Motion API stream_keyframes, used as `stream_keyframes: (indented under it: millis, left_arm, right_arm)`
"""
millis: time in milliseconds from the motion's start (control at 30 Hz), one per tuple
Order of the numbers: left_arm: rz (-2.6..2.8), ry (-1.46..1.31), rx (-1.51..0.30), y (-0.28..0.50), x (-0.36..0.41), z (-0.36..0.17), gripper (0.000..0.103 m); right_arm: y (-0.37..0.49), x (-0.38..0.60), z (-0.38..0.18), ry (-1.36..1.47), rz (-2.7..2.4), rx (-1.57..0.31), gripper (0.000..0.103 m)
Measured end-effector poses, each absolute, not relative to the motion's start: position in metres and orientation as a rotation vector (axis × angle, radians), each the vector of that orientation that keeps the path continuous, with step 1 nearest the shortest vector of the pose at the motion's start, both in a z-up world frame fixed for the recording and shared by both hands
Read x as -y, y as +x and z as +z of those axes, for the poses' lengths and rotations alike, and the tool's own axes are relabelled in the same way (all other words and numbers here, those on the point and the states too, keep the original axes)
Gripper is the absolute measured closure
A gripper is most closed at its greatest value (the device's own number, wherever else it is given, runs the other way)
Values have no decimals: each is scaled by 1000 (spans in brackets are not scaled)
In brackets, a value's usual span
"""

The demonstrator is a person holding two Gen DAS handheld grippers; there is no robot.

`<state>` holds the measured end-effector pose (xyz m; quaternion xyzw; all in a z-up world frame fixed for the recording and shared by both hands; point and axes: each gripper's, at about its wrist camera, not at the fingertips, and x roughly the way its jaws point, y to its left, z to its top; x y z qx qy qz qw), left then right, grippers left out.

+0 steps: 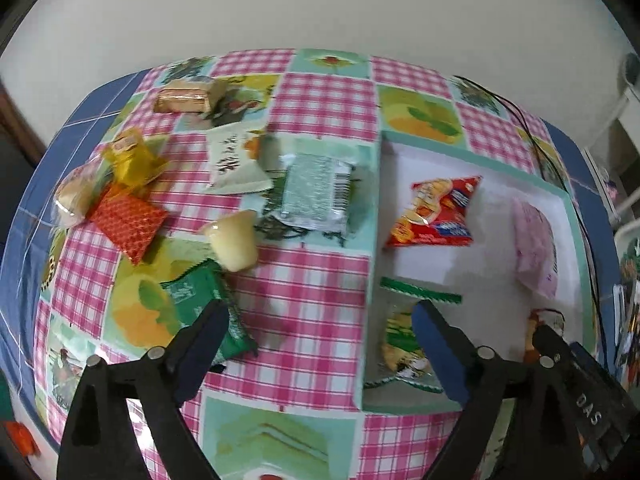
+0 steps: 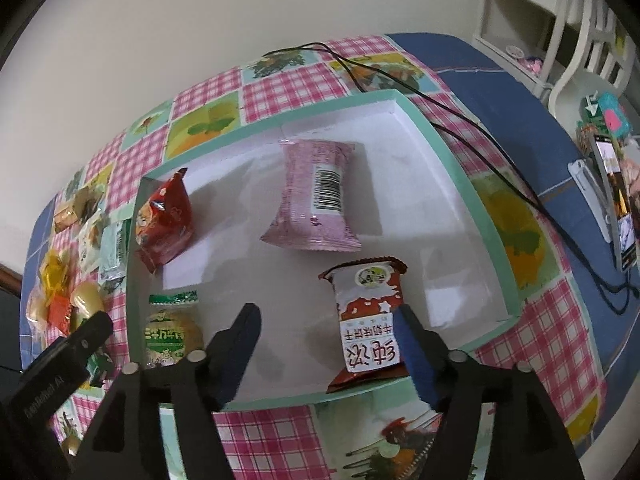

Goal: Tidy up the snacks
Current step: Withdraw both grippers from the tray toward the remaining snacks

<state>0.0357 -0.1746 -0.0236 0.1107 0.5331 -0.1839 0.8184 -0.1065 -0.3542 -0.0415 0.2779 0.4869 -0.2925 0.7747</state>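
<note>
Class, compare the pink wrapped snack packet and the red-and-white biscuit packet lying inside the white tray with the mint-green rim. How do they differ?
The pink wrapped snack packet lies toward the far side of the white tray; the red-and-white biscuit packet lies at the near edge, its bottom end overlapping the rim. The pink packet shows a barcode; the biscuit packet shows large printed characters and a round logo. The pink one sits clear of the right gripper, while the biscuit packet lies between its open fingers. Both are sealed pillow packs lying flat.

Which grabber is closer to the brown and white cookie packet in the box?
Right. The right gripper is open over the brown-and-white cookie packet, one finger beside it. The left gripper, also open, straddles the box's left wall, farther away.
</note>
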Motion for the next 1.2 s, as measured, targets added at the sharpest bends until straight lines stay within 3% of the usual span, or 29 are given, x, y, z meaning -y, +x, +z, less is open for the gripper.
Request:
stream_keyframes:
  millis: [300,1200]
  left_arm:
    - [-365,201,-1149,47,160,-26,3]
    - [-206,164,-1072,94,79,-14,3]
  right_arm:
    - [-96,337,-38,541,-596,-1056,0]
    - [-59,273,-21,531,-455,-917,0]
